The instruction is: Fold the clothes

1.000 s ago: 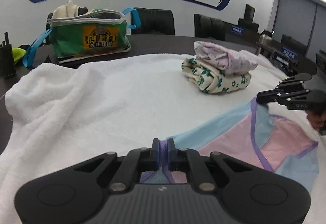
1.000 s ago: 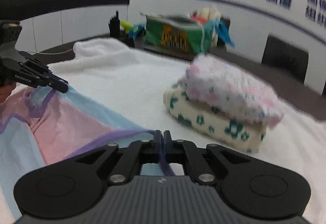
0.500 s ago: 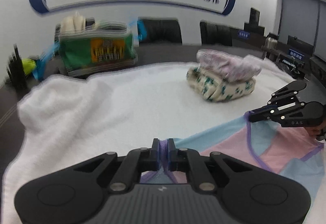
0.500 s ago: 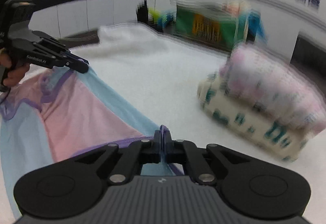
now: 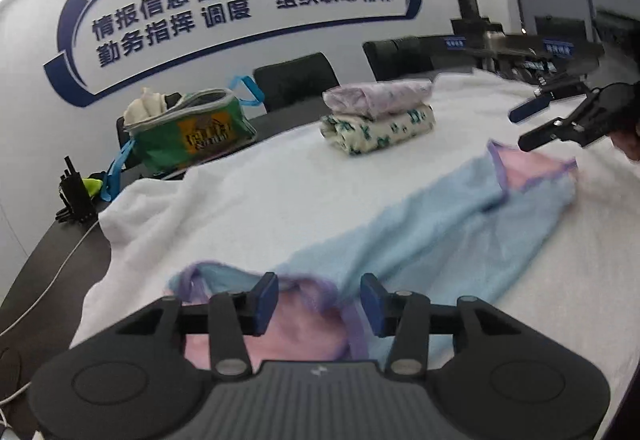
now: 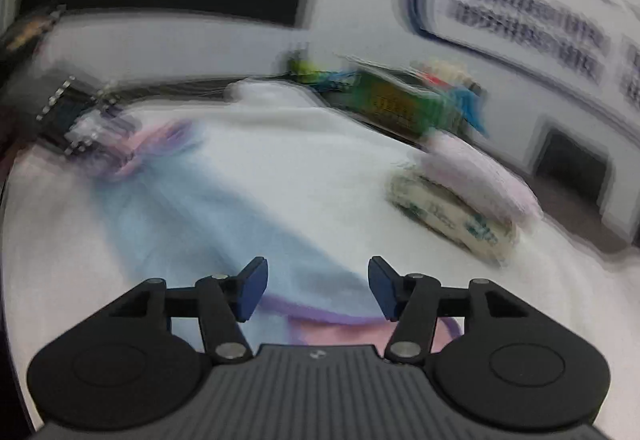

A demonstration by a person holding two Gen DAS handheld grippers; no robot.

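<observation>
Both grippers have let go since half a second ago: the left gripper [image 5: 319, 299] and right gripper [image 6: 317, 288] now stand wide open, holding nothing. Beneath them the blue-and-pink garment [image 5: 432, 236] lies folded over on the white towel [image 5: 248, 199] covering the counter. Beyond sit two folded clothes [image 5: 378, 121], stacked, then a green bag [image 5: 188, 133]. Right wrist view is heavily motion-blurred.

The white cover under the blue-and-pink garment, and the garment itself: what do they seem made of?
The white cover looks like thick terry towelling: fuzzy, matte, with soft rolled edges. The light blue and pink garment with purple trim looks like thin, soft knit or fleece, matte and limp, though blur leaves the weave unclear.
</observation>
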